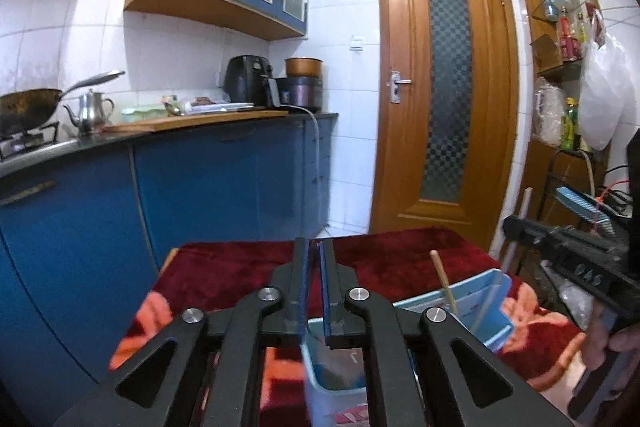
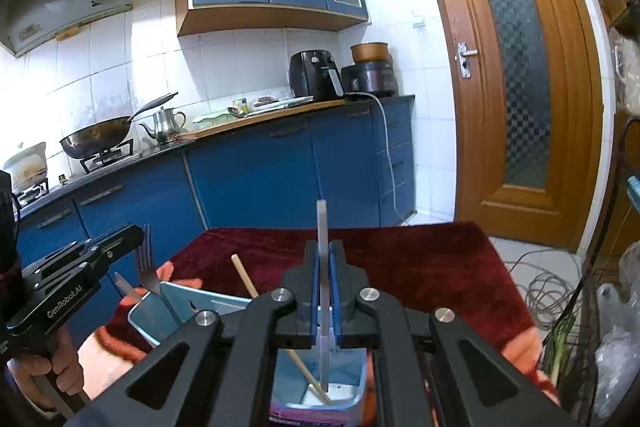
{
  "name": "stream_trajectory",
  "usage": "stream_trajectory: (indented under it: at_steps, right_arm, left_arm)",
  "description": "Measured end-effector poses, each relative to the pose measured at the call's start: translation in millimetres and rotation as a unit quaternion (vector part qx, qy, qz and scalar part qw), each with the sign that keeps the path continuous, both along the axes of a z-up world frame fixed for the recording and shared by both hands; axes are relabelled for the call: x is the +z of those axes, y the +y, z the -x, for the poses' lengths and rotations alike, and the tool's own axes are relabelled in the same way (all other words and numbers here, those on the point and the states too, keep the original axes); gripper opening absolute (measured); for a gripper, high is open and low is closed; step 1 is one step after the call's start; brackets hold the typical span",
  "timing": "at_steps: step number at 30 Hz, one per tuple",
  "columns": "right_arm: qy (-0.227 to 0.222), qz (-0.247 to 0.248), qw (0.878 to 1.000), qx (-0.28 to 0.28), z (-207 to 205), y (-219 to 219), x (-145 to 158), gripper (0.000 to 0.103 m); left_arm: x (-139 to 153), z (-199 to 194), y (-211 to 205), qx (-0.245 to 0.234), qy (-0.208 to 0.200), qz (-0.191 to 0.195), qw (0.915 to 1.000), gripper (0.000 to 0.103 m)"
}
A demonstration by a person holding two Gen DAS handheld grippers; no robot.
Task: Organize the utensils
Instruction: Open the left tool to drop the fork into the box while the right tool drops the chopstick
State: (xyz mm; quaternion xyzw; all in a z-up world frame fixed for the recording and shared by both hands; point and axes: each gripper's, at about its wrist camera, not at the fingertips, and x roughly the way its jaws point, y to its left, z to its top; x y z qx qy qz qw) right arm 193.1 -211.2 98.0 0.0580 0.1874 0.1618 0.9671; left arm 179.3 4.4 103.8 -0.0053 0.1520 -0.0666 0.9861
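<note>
A light blue utensil holder (image 2: 340, 379) with compartments stands on the red floral cloth (image 2: 420, 267); it also shows in the left wrist view (image 1: 476, 299). A wooden chopstick (image 2: 246, 277) leans in it. My right gripper (image 2: 323, 251) is shut on a translucent white chopstick (image 2: 322, 227), held upright with its lower end in the holder. A fork (image 2: 146, 267) and a knife (image 2: 126, 287) stick up at the holder's left compartment. My left gripper (image 1: 315, 247) is nearly closed with nothing between its pads, above the holder; it shows at the left of the right wrist view (image 2: 132, 233).
A blue kitchen counter (image 2: 240, 163) stands behind the table with a wok (image 2: 96, 137), a kettle (image 2: 164, 123) and an air fryer (image 2: 314, 75). A wooden door (image 2: 516, 67) is at the right. Cables (image 2: 552, 295) lie on the floor.
</note>
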Motion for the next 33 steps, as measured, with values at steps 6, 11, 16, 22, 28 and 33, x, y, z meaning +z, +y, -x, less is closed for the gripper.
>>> stream_trajectory:
  at_steps: [6, 11, 16, 22, 28, 33]
  right_arm:
    - [-0.008, -0.022, 1.000, 0.005, 12, -8, 9, 0.030]
    - [-0.016, -0.032, 0.999, 0.006, 31, -13, 19, 0.035]
    - [-0.008, -0.032, 0.999, 0.008, 52, -17, 25, 0.035]
    - [0.016, -0.029, 0.999, 0.007, 78, -20, 31, 0.037]
    - [0.058, -0.023, 0.998, 0.019, 100, -20, 29, 0.039]
    - [0.101, -0.014, 0.994, 0.029, 109, -19, 17, 0.041]
  left_arm:
    - [7, 12, -4, -0.004, -0.004, 0.004, 1.0000, 0.020]
    - [13, 21, 1, -0.010, 0.015, 0.022, 0.9996, 0.020]
    - [16, 34, 6, -0.017, 0.045, 0.039, 0.9981, 0.020]
    - [19, 54, 12, -0.018, 0.075, 0.048, 0.9959, 0.021]
    - [18, 73, 19, -0.015, 0.111, 0.047, 0.9926, 0.030]
    - [7, 83, 20, -0.018, 0.152, 0.035, 0.9876, 0.032]
